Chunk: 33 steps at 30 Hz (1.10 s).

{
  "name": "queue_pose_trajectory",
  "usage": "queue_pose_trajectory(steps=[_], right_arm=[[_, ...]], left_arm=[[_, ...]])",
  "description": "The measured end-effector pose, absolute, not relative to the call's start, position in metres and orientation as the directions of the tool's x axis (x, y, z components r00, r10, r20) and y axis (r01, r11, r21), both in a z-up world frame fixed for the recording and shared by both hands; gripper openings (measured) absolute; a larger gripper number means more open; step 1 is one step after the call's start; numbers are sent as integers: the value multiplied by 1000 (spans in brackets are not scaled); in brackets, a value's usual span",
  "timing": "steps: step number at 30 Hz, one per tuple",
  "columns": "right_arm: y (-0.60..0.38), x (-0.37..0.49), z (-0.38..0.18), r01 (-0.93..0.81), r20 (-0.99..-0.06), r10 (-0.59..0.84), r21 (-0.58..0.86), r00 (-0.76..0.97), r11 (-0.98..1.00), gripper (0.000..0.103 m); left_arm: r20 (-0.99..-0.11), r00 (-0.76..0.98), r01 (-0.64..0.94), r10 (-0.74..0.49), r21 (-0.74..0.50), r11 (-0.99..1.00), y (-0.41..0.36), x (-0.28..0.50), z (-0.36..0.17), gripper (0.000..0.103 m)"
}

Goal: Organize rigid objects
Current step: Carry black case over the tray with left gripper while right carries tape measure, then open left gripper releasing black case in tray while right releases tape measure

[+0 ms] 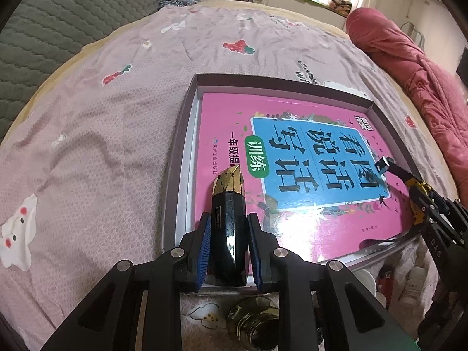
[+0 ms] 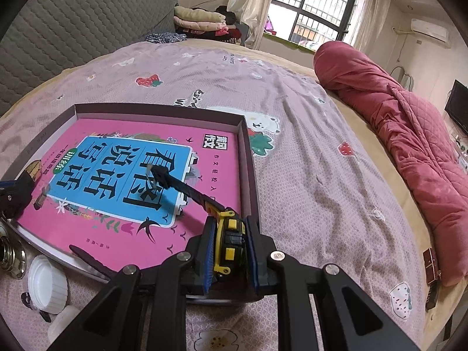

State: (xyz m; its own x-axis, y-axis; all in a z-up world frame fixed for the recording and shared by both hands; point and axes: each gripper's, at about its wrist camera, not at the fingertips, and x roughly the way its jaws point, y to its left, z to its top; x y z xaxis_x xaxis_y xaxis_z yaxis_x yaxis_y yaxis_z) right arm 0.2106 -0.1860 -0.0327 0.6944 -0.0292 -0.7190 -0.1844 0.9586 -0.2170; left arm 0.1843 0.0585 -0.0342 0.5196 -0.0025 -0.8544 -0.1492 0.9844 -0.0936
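Blue-padded fingers [image 1: 204,245] of the left gripper [image 1: 229,248] pinch a glossy black bottle with a gold faceted cap [image 1: 226,219], its cap pointing forward over the near left part of a pink book [image 1: 222,122] that lies flat inside a shallow open box [image 1: 187,117] on the bed. Below this gripper, on the pink patterned sheet [image 1: 102,146], sits a brass-coloured round object [image 1: 254,321], only partly in view. Seen from the right wrist, the right gripper [image 2: 231,248] clamps a yellow-and-black tape measure [image 2: 229,239] between its pads, holding it over the near right corner of the box [image 2: 248,158]; a dark length of tape [image 2: 181,184] sticks out of it and reaches over the book's blue title panel [image 2: 117,175]. A white ribbed cap [image 2: 46,283] lies on the sheet just outside the box's near edge, beside the brass-coloured object [image 2: 10,254]. Farther right, a rolled red quilt [image 2: 409,146] runs along the bed, and a small dark reddish box [image 2: 432,266] lies near its close end. Folded clothes [image 2: 201,23] are stacked at the far end by a grey padded headboard [image 2: 73,29].
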Motion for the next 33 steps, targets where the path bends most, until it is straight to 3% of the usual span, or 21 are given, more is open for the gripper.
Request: queue_pose_trajectory(steps=[10, 13, 17, 23, 27, 33], right_arm=[[-190, 208, -28, -186, -706, -5, -193, 708, 963, 21], [-193, 205, -23, -186, -692, 14, -174, 721, 967, 25], [-196, 205, -21, -178, -687, 19, -161, 727, 971, 41], [-203, 204, -17, -165, -680, 24, -143, 733, 976, 42], [-206, 203, -13, -171, -668, 44, -126, 743, 977, 42], [-208, 195, -4, -202, -636, 99, -92, 765, 975, 42]], left_arm=[[-847, 532, -137, -2, -88, 987, 54, 180, -26, 24], [-843, 538, -134, -5, -91, 987, 53, 179, -23, 24], [-841, 541, -134, -2, -88, 987, 53, 177, -21, 24], [-843, 538, -139, 3, -86, 987, 53, 175, -19, 26], [-838, 545, -143, 24, -65, 988, 53, 172, -17, 30], [-819, 572, -134, 38, -47, 990, 47, 165, -5, 46]])
